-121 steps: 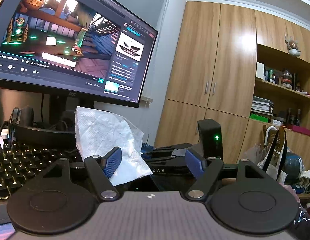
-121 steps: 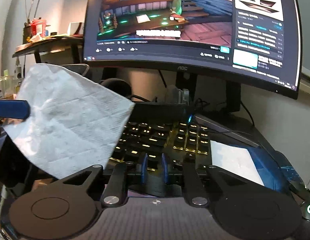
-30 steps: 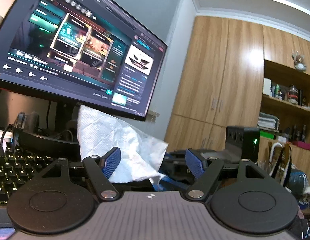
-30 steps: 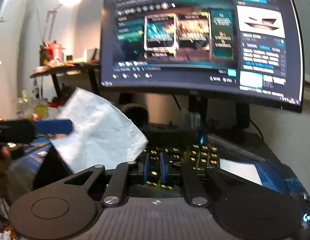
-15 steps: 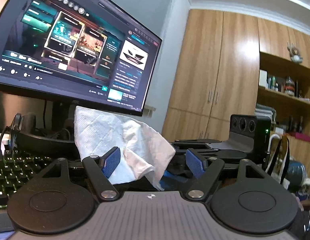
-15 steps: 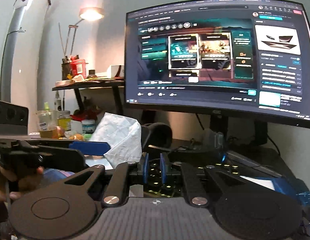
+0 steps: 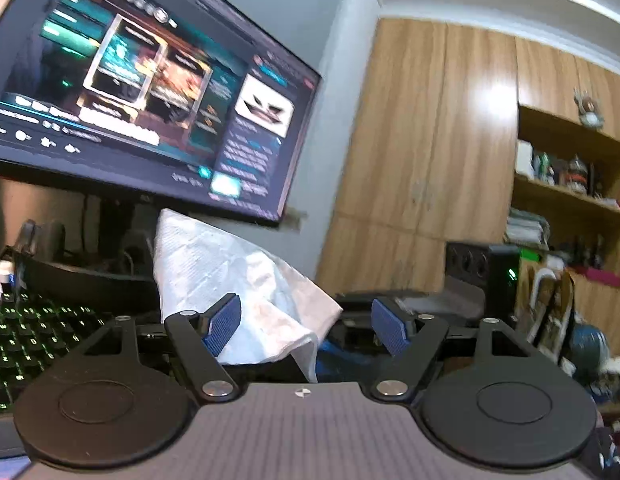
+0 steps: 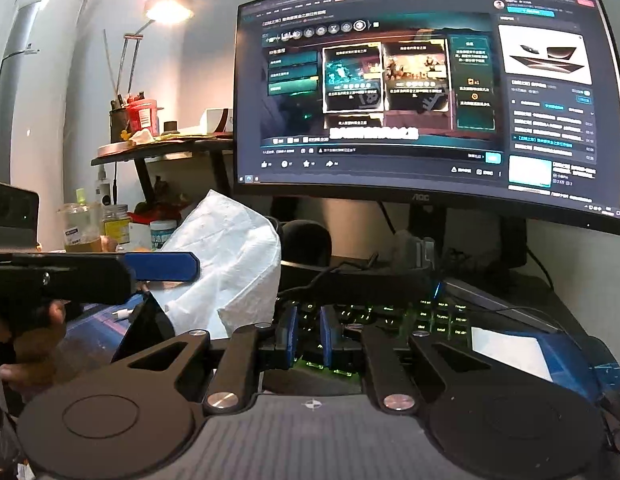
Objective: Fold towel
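Observation:
A white paper towel (image 7: 238,280) stands crumpled and partly doubled over against the inner side of my left gripper's left finger (image 7: 222,322). My left gripper (image 7: 306,324) is open wide, and the towel fills only its left half. What keeps the towel up is hidden. In the right wrist view the same towel (image 8: 234,256) shows behind the left gripper's blue finger (image 8: 162,266), which a hand (image 8: 26,332) holds. My right gripper (image 8: 308,338) hovers over the keyboard, its pads close together with nothing between them. It is to the right of the towel and apart from it.
A lit keyboard (image 8: 389,316) and headphones (image 8: 310,240) lie under a large monitor (image 8: 421,92). A flat white sheet (image 8: 505,350) rests on a blue mat at the right. Bottles and jars (image 8: 110,228) crowd the left; wooden cabinets (image 7: 429,160) stand beyond the desk.
The towel has gone from a flat raised sheet to a crumpled, doubled-over shape. The right gripper has drawn back and turned left, bringing the left gripper closer into its view.

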The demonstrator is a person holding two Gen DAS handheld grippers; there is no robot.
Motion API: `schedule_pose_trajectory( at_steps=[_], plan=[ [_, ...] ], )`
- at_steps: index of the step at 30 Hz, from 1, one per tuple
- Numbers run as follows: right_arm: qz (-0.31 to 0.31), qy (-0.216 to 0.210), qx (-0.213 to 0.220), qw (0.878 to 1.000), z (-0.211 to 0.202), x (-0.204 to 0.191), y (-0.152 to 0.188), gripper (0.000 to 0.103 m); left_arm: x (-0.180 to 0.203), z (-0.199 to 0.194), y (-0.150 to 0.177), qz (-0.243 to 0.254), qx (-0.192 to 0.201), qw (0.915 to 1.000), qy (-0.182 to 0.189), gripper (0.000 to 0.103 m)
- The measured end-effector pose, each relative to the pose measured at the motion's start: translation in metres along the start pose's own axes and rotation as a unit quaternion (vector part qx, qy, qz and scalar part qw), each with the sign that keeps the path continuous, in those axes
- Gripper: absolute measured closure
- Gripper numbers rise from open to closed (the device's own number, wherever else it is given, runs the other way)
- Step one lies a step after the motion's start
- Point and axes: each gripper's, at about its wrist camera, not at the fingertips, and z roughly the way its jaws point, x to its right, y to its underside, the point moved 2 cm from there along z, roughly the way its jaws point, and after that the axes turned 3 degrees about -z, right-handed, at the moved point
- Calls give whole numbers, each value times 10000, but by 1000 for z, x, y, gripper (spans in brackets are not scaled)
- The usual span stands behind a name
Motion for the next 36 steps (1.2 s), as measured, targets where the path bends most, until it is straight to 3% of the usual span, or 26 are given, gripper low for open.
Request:
schedule_pose_trajectory(
  at_steps=[3,11,19,25,32,36],
  plan=[
    [23,3,-16,10000,-1,2,2,90,2,0,-1,37,-211,9998,64,27],
    [77,87,-32,9999,0,7,3,90,1,1,4,43,267,9996,-126,27],
    [49,50,-15,10000,2,3,5,90,1,0,0,28,-252,9996,129,27],
    [49,73,-17,10000,3,4,5,90,-1,-1,3,62,282,9995,-128,27],
    [57,73,-35,10000,3,2,9,90,5,2,2,143,-338,9992,158,27],
    [33,89,-19,10000,-1,1,9,90,3,-1,1,173,-108,9998,-31,27]
  ],
)
